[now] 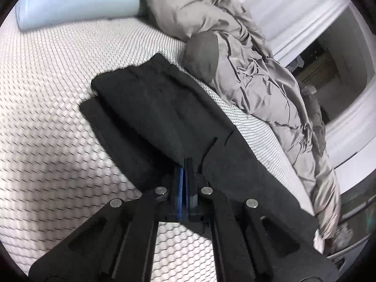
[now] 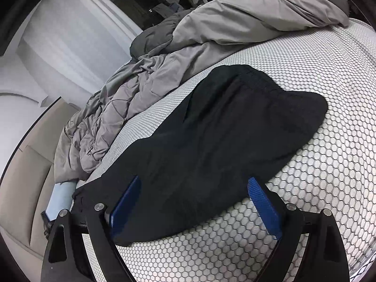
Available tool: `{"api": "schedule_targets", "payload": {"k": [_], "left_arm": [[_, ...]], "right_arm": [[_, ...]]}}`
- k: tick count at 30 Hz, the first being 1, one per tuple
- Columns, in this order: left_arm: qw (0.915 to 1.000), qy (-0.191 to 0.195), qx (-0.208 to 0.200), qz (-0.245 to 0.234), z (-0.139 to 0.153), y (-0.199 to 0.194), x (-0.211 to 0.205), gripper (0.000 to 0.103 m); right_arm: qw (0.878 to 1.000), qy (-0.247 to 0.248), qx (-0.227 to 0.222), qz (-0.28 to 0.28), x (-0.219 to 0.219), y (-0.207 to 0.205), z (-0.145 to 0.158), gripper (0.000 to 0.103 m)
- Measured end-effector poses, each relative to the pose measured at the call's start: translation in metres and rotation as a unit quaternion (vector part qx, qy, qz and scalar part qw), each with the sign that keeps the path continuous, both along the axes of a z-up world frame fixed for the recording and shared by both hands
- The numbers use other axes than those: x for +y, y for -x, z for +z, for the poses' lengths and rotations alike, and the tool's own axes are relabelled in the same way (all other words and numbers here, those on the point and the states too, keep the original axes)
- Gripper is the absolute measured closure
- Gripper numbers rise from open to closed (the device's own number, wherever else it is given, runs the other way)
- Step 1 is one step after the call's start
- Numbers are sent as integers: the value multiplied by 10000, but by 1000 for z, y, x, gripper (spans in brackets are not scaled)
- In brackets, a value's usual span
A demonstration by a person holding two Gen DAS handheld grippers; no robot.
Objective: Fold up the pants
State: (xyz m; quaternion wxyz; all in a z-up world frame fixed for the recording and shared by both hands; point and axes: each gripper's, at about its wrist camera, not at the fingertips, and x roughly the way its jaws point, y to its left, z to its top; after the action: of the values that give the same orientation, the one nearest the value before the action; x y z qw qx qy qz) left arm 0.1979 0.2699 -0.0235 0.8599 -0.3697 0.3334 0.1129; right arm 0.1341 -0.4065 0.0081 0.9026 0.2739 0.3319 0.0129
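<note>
The far corner of the pair of black fabric pants [image 1: 150,108] runs under a crumpled grey quilted duvet [image 1: 258,75] in neither view, yet its near end is cut off beneath the left tongs [image 1: 185,164], so the edge there cannot be made out. One pair of pants, one duvet, one pale blue pillow [image 1: 75,2] and two tongs can be counted. The bed's white mattress with a honeycomb pattern [image 1: 47,75] carries them all. The left tongs are fully closed, their blue pads pressed together on a pinched fold of the pants, which stretches ahead of them. The right tongs [image 2: 195,199] stand wide apart, one blue pad on each side of the pants [image 2: 223,127], with the cloth lying between and ahead of them; whether the pads touch it is hard to tell. The duvet lies beyond and to the left of the right tongs.
</note>
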Motion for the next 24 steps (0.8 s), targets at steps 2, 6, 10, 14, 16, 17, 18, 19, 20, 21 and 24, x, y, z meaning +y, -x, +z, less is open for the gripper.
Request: {"api": "schedule_targets", "payload": {"k": [2,6,10,14,16,17,18,19,20,21,24], "left_arm": [[9994,-139,332,-6,-8,-4,3,103],[9977,494,443,166,-22,6,17,99],[9958,869,219,199,-21,27,21,65],[9936,1088,271,116,-32,16,24,60],[9922,1188,297,220,-40,1,28,62],[9924,1169,272,286,-41,-5,30,81],[9930,1097,257,360,-41,-7,31,90],[9933,1079,203,370,-40,-11,32,99],[9933,1071,121,417,-37,-10,34,101],[9935,1024,-29,486,-29,-2,35,101],[9968,567,-226,509,-8,16,38,101]], "right_arm": [[10000,-45,22,-55,-5,2,-2,9],[9998,-72,123,-104,-10,3,-6,9],[9994,-254,132,-179,-19,6,-8,9],[9990,-389,139,-185,-22,9,-8,9],[9988,-418,167,-177,-22,9,-9,9],[9989,-409,180,-166,-22,9,-9,9],[9989,-391,198,-170,-21,9,-10,9],[9989,-381,221,-176,-21,9,-11,10],[9988,-388,242,-187,-22,8,-12,9],[9987,-400,247,-201,-22,8,-12,9],[9986,-414,246,-227,-24,8,-12,9]]}}
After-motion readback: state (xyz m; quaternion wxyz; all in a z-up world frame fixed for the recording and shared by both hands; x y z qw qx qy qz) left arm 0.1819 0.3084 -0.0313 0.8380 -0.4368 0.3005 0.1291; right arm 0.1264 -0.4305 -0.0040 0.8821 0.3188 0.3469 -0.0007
